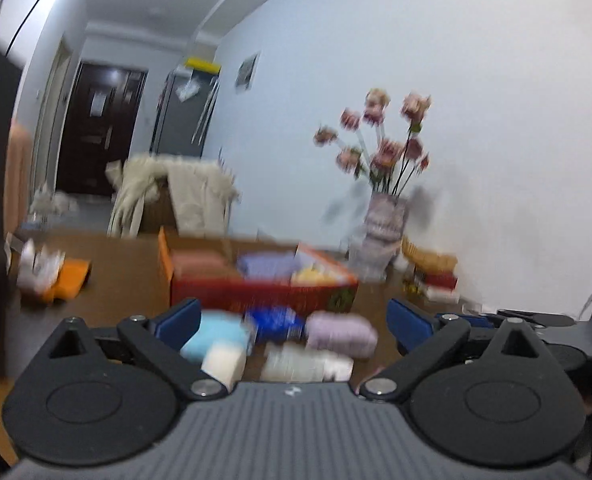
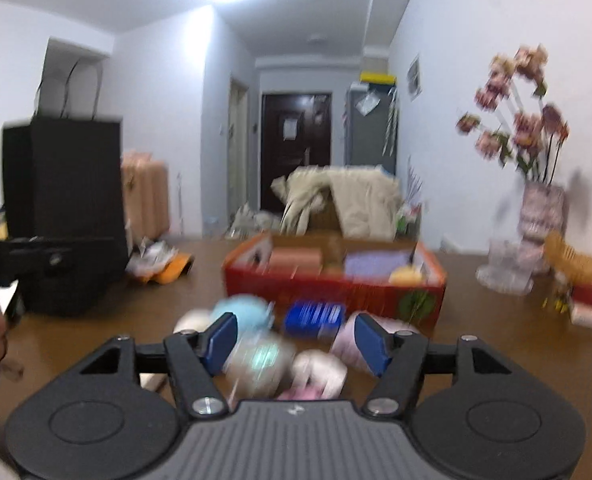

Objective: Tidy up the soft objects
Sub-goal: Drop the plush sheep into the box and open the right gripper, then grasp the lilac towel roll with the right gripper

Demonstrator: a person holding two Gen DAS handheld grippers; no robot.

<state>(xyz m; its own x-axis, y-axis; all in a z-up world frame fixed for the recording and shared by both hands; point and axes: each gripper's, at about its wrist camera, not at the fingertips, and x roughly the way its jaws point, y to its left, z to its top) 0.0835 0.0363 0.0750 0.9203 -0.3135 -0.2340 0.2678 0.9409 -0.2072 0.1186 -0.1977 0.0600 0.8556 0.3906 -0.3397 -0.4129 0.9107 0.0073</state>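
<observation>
Both views are motion-blurred. A red cardboard box [image 1: 264, 292] [image 2: 336, 284] stands on the brown table and holds pink, lilac and yellow soft items. In front of it lies a cluster of soft bundles: light blue [image 1: 216, 338] [image 2: 242, 310], dark blue [image 1: 274, 322] [image 2: 314, 318], lilac-pink [image 1: 342, 334] [image 2: 346, 342], and cream ones [image 1: 308, 366] [image 2: 318, 370]. My left gripper [image 1: 292, 322] is open and empty, hovering before the cluster. My right gripper [image 2: 296, 342] is open and empty, just above a pale bundle [image 2: 258, 362].
A vase of pink flowers [image 1: 382, 220] [image 2: 540, 216] stands at the table's right by the wall, with stacked books and a basket [image 1: 432, 276] beside it. A black bag [image 2: 62, 200] and orange-white clutter [image 1: 52, 276] [image 2: 162, 266] sit at the left.
</observation>
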